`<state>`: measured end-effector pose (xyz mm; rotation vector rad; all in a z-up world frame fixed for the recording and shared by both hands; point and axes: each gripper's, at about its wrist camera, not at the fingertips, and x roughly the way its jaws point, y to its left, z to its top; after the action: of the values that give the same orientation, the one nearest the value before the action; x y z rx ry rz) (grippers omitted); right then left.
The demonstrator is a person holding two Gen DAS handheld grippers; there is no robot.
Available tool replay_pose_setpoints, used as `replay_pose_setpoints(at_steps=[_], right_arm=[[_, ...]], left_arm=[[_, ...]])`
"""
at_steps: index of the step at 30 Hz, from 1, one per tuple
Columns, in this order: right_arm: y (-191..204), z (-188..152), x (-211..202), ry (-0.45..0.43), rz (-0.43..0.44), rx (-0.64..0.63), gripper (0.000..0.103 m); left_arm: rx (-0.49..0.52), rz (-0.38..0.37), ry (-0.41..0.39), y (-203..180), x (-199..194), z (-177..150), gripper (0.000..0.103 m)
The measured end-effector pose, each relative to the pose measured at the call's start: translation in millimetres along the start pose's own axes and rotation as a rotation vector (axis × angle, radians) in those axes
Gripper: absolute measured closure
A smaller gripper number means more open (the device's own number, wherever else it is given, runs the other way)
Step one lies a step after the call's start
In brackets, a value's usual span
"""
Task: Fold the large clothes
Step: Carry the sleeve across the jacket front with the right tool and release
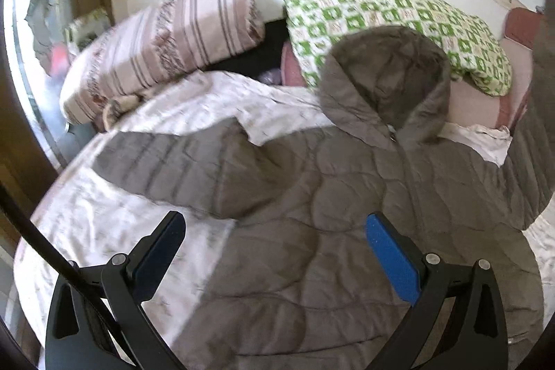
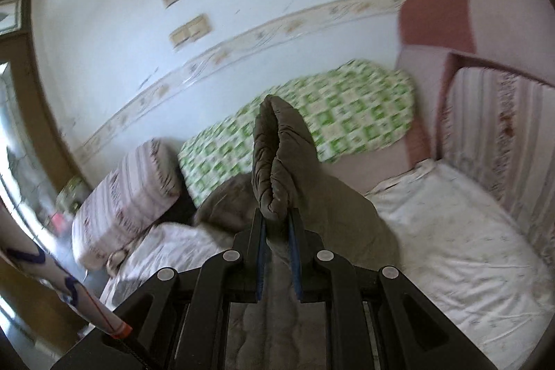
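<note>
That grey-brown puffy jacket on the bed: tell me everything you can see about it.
The jacket is a grey-brown quilted coat with wavy stitched padding, a hood and a front zip closed up to the neck. It lies front up on the white bed sheet, hood toward the pillows, one sleeve spread flat to the side. The other sleeve is lifted off the bed, its cuff end pinched in the right gripper. The left gripper is open above the jacket's body, not touching it.
</note>
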<state>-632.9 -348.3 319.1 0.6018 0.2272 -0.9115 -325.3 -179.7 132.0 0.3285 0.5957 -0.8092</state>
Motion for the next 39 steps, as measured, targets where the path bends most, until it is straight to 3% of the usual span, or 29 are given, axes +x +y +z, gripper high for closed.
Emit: replay_pose_setpoints(at_steps=[6, 8, 10, 12, 13, 16, 20, 25, 30, 33, 34, 35, 39], right_arm=[[24, -48, 36, 0.105, 0.09, -0.009, 0.09], [30, -66, 52, 0.139, 0.111, -0.01, 0.09], [35, -84, 68, 0.178, 0.124, -0.013, 0.09], [41, -103, 91, 0.222, 0.129, -0.017, 0.09], [44, -113, 103, 0.243, 0.129, -0.011, 0.09], [52, -135, 135, 0.296, 0.124, -0.012, 0.09], [60, -171, 176, 0.368, 0.123, -0.015, 0.09], [78, -201, 203, 0.429, 0.17, -0.03, 0.088], [90, -215, 206, 0.463, 0.208, -0.063, 0.083], [85, -207, 188, 0.46, 0.27, -0.052, 0.074], [81, -202, 180, 0.455, 0.291, -0.045, 0.063], [76, -197, 171, 0.446, 0.306, -0.046, 0.052], [48, -176, 138, 0.353, 0.298, -0.031, 0.049]], left_arm=[[-0.05, 0.022, 0.016, 26, -15, -6, 0.0], [-0.061, 0.016, -0.041, 33, -22, -13, 0.0], [-0.055, 0.06, -0.086, 40, -17, -26, 0.0], [-0.051, 0.018, 0.002, 40, -2, -20, 0.0], [-0.032, -0.028, -0.009, 41, 0, -13, 0.0], [-0.037, 0.027, -0.065, 48, 1, -8, 0.0], [-0.143, -0.089, 0.061, 62, 30, -8, 0.0], [-0.171, -0.085, 0.066, 60, 40, -6, 0.0], [-0.159, -0.084, 0.058, 50, 42, -4, 0.0], [-0.157, -0.088, 0.058, 46, 44, -4, 0.0], [-0.156, -0.091, 0.058, 46, 45, -4, 0.0], [-0.155, -0.093, 0.058, 43, 46, -4, 0.0], [-0.141, -0.108, 0.058, 31, 51, -5, 0.0]])
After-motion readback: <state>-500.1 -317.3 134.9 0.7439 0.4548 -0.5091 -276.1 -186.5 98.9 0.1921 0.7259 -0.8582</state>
